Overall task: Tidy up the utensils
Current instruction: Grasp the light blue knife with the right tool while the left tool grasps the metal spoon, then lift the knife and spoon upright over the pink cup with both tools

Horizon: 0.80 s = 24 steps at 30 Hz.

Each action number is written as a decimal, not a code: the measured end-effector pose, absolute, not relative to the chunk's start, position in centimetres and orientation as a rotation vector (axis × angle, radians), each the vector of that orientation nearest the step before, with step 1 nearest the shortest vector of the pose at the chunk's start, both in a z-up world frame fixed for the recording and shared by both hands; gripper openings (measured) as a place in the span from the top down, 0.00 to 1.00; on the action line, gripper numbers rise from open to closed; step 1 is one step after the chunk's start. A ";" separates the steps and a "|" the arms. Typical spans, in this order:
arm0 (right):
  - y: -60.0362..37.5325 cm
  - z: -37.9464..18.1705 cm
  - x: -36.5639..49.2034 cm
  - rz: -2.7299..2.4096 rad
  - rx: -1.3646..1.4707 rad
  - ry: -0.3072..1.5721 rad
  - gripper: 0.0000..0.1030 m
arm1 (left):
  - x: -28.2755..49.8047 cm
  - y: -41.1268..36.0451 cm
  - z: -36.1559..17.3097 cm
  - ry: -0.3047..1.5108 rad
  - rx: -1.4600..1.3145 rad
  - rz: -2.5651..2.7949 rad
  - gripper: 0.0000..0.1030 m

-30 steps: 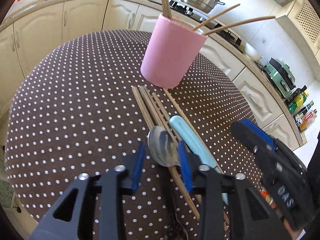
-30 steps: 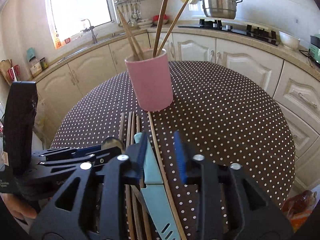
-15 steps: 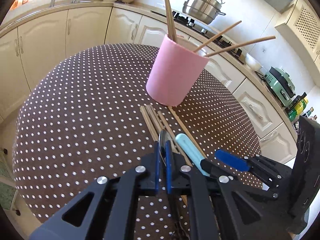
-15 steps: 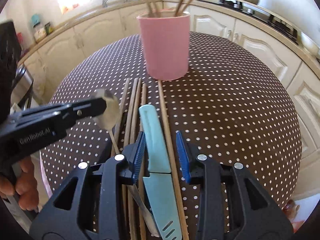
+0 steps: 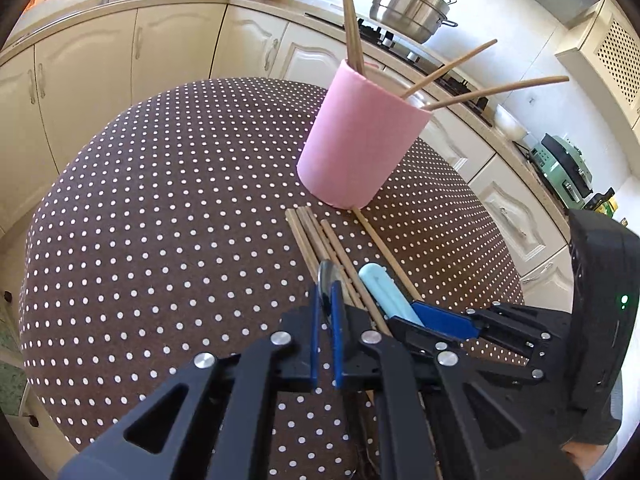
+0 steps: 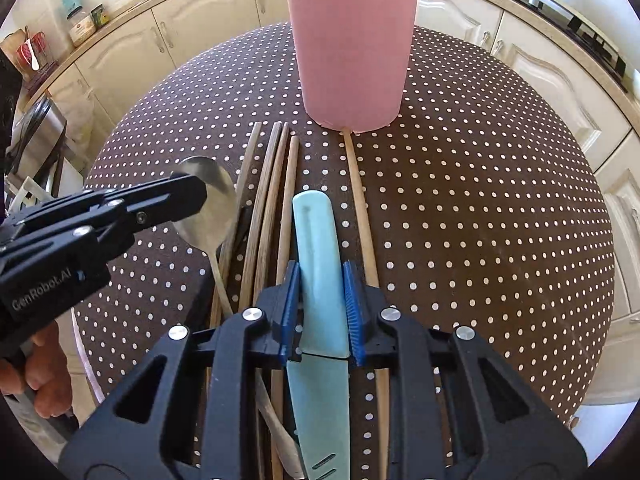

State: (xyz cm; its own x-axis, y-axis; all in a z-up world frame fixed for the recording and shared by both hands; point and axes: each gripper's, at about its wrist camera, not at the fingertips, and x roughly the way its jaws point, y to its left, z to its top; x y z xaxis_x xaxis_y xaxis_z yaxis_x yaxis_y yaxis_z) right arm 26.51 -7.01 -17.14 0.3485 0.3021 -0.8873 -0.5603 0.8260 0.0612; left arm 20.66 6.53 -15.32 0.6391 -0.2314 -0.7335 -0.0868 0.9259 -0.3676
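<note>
Now the left gripper (image 5: 325, 300) is clenched on the bowl of the metal spoon (image 6: 212, 204), where a second ago its jaws stood apart on either side of that bowl. The right gripper (image 6: 320, 300) has dropped toward the table and tipped further down; its jaws have just been closing, and they now sit around the pale blue knife (image 6: 320, 264) near where handle meets blade, with both pads against it as far as the right wrist view shows.

By count: one spoon, one knife, one pink cup (image 5: 360, 140), five loose chopsticks (image 6: 268, 208) lying flat, and four more standing in the cup. Of the loose ones, four lie in a bunch to the left of the knife and the fifth lies alone on its right, its far end touching the foot of the cup. The spoon's bowl sits just left of the bunch and its handle runs back under the grippers.

Both grippers crowd the near edge of the round dotted table (image 5: 160, 200), close side by side. To the left and right of the row the cloth lies open out to the rim, and the cup stands upright just beyond the chopstick ends. Kitchen cabinets (image 5: 100, 64) curve round behind the table.
</note>
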 end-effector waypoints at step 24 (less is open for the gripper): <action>-12.4 -8.5 21.9 0.576 0.035 0.604 0.80 | 18.1 4.6 -4.0 0.550 -0.240 -0.134 0.98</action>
State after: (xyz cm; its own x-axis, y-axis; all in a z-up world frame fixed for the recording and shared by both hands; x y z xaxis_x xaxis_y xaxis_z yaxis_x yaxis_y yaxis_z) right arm 21.94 -12.36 -8.53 0.6715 0.5216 -0.5263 -0.5015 0.8428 0.1955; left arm 18.05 4.55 -4.04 0.8446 -0.1892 -0.5008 0.0613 0.9635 -0.2608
